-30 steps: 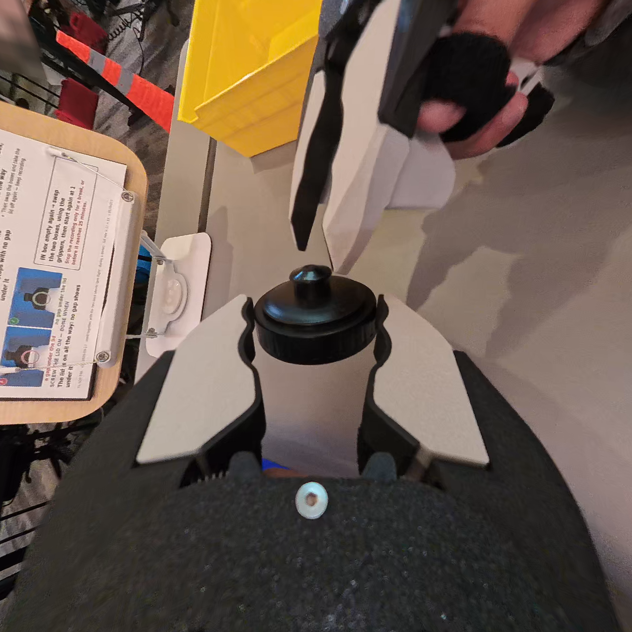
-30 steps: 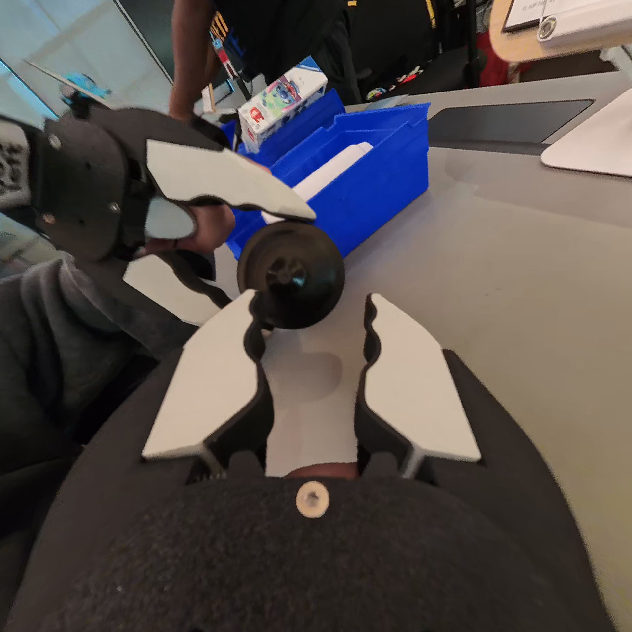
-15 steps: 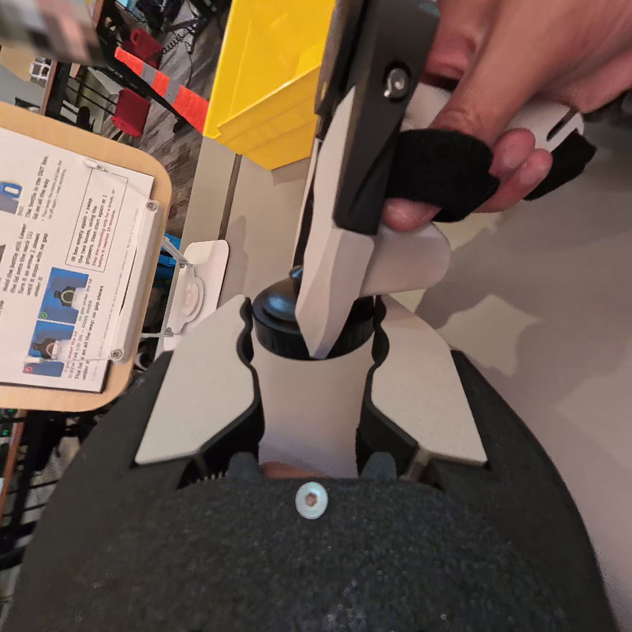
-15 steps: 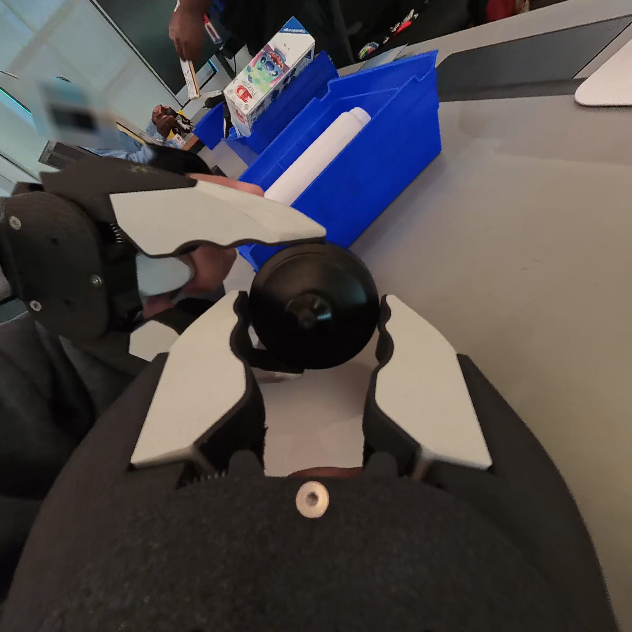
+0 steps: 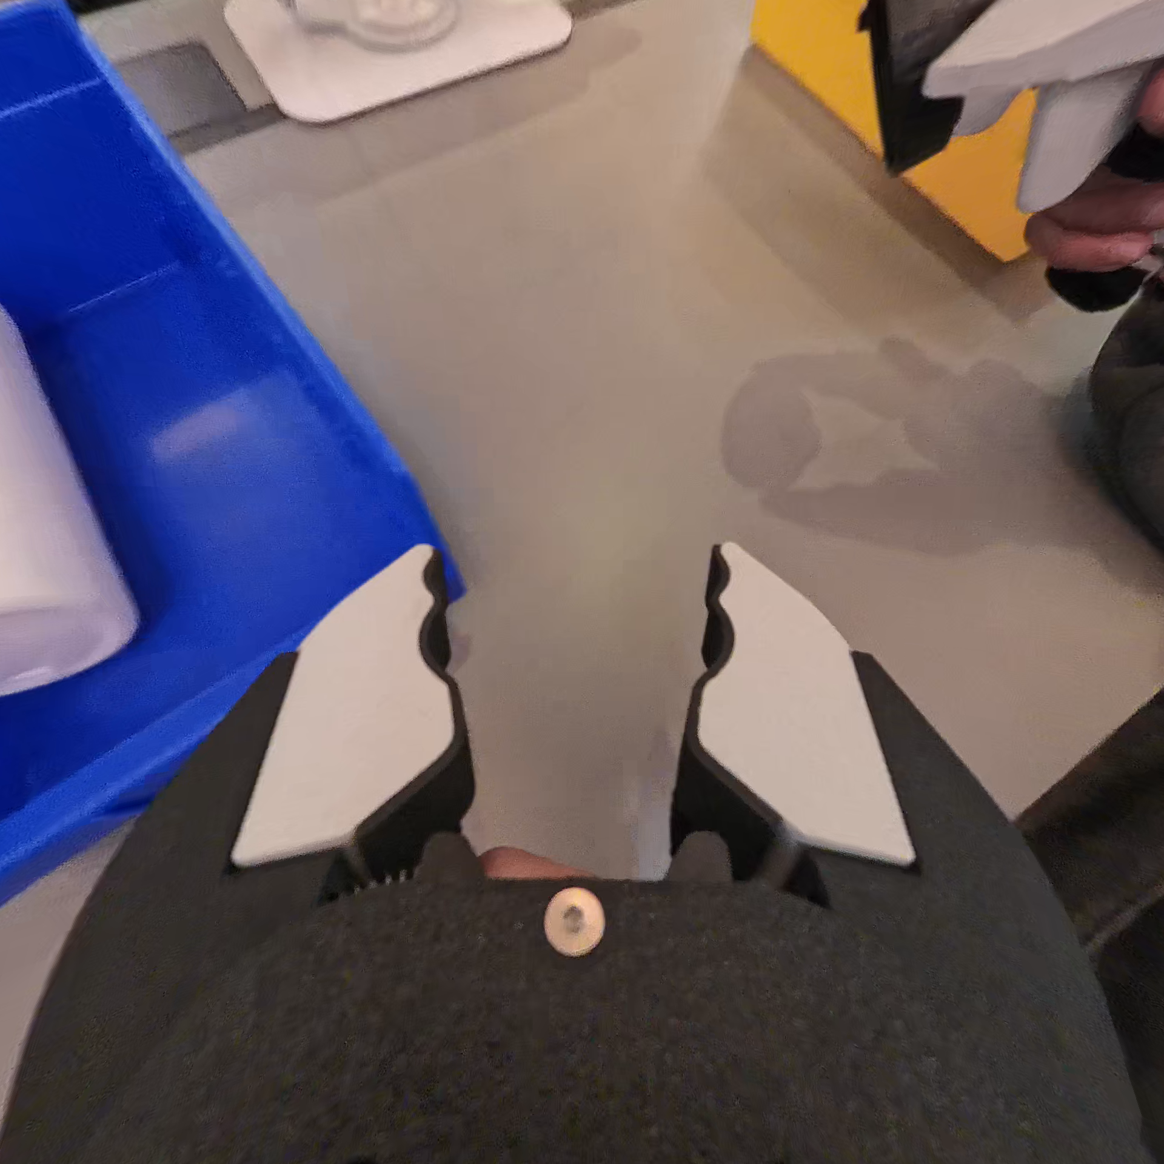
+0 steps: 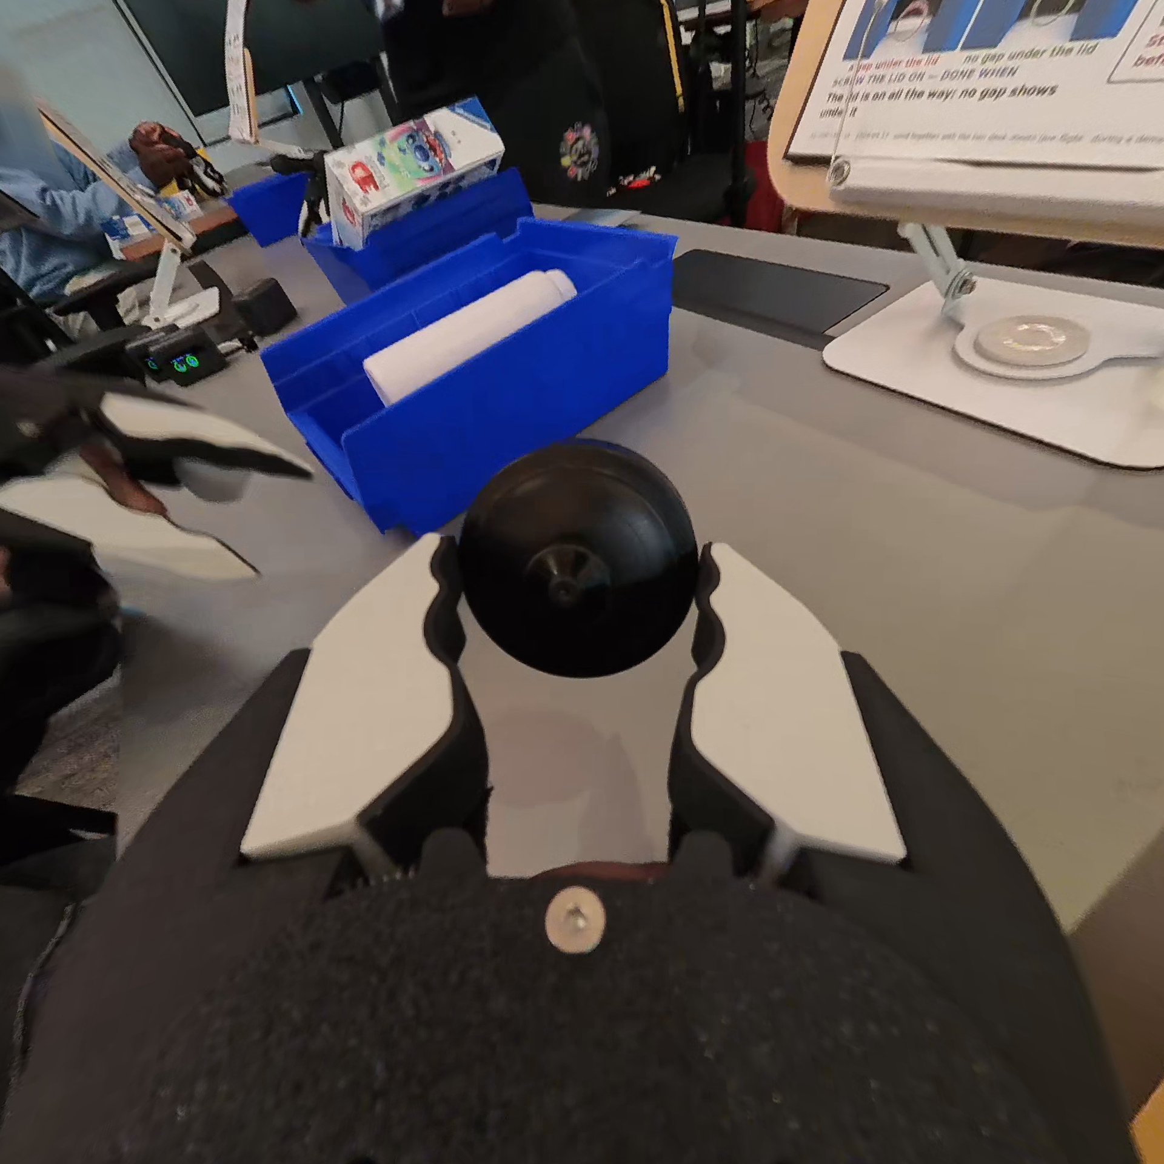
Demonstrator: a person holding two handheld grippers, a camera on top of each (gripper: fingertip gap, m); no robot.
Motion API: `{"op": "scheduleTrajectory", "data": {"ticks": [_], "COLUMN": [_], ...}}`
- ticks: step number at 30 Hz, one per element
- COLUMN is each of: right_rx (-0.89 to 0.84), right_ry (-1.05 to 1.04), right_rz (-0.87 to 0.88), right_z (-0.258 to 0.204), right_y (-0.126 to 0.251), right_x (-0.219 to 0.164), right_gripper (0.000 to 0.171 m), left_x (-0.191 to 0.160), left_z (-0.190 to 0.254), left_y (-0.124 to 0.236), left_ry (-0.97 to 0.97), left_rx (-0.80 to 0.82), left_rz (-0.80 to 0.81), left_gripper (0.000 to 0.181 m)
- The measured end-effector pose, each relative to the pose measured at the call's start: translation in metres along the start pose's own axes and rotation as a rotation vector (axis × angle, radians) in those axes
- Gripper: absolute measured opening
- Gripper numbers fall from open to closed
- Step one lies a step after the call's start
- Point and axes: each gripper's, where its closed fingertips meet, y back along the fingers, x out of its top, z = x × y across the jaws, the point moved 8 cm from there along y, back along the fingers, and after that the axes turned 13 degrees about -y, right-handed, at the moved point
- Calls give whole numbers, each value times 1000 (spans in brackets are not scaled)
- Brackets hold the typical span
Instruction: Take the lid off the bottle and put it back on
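Grey table [image 6: 882,567]: carries everything in view. White stand base [image 6: 1008,390] sits at the far right edge; above it a tilted board with a printed sheet [image 6: 982,94].

Blue bin [image 6: 504,403]: sits on the table toward the far left side, open top. A white bottle [image 6: 472,334] lies on its side inside it, no lid on its neck. In the left wrist view the same bin fills the left side, one corner just beside the left finger tip. A second blue bin [image 6: 428,233] stands behind the first, with a printed carton [image 6: 409,170] leaning in it.

Yellow bin [image 5: 882,113]: on the table at the far right corner of the left wrist view, partly hidden by the right tongs there.

Right tongs [image 6: 576,567]: pinching the black lid [image 6: 576,567] across its rim, one finger on each side. The lid is held above the table, just in front of the first blue bin; its domed top with a small centre knob faces the camera. A round shadow lies on the table under it.

Left tongs [image 5: 576,567]: spread, nothing between the fingers, only bare table below. In the right wrist view they appear blurred at the left edge, well apart from the lid, fingers apart.

A hand [image 5: 1108,233] grips the right tongs' handle at the top right of the left wrist view.
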Motion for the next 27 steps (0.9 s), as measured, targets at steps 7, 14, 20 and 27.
{"op": "scheduleTrajectory", "data": {"ticks": [7,14,20,27], "right_rx": [-16,-20,-28,-39], "right_ry": [32,14,3,3], "right_rz": [-65,-59,-72,-29], "right_z": [0,1,4,7], "right_y": [-10,-3,-1,10], "right_x": [-22,-26,-31,-21], "right_gripper": [71,71,71,71], "left_x": [47,36,22,87], "left_z": [-157,-269,-281,-267], "left_y": [-20,-112,-153,-94], "left_ry": [35,291,378,272], "left_rx": [241,231,128,127], "left_rz": [-372,-669,-751,-360], "left_gripper": [86,84,80,78]}}
